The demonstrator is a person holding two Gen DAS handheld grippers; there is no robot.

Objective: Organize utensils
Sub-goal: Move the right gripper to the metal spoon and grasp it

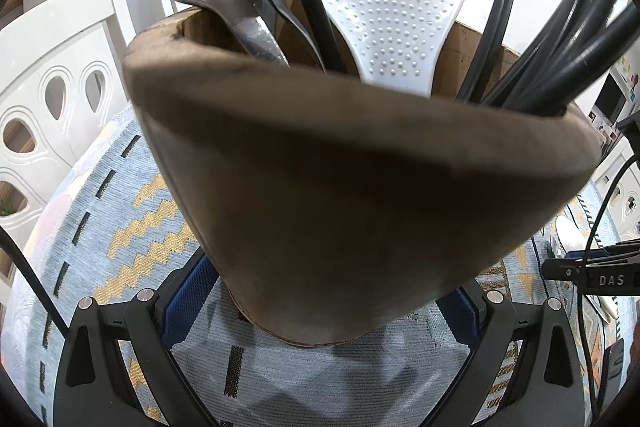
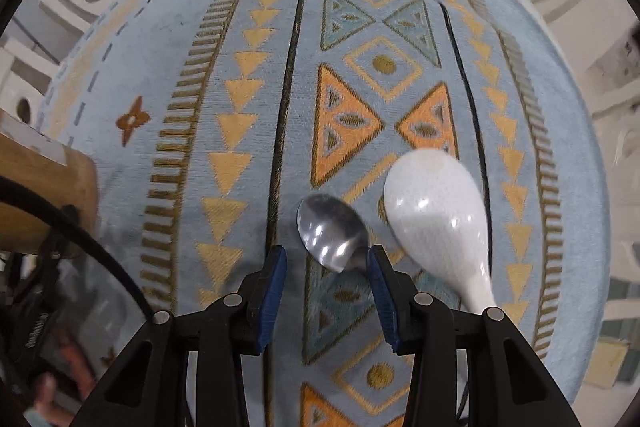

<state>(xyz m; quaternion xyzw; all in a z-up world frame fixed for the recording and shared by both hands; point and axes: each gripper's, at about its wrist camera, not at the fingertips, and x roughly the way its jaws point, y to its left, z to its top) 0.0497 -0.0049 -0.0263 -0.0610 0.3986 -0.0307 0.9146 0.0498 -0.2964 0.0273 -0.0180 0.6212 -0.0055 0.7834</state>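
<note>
We see two bright, evenly lit fisheye views, each ringed by a dark vignette that bends straight lines at the edges. In the left wrist view, the wooden holder (image 1: pixel 360 187) fills the frame, soft and shadowed on its near side. In the right wrist view, the metal spoon (image 2: pixel 332 231) and white spoon (image 2: pixel 436 219) carry small glare spots; the edges smear with motion blur.

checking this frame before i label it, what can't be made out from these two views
- Left wrist view: the wooden holder fills the frame, hiding utensil handles, the left gripper pad contact, and most of the table.
- Right wrist view: the metal spoon handle runs behind the right gripper finger.
- Right wrist view: the white spoon handle end is hidden behind the gripper body.
</note>
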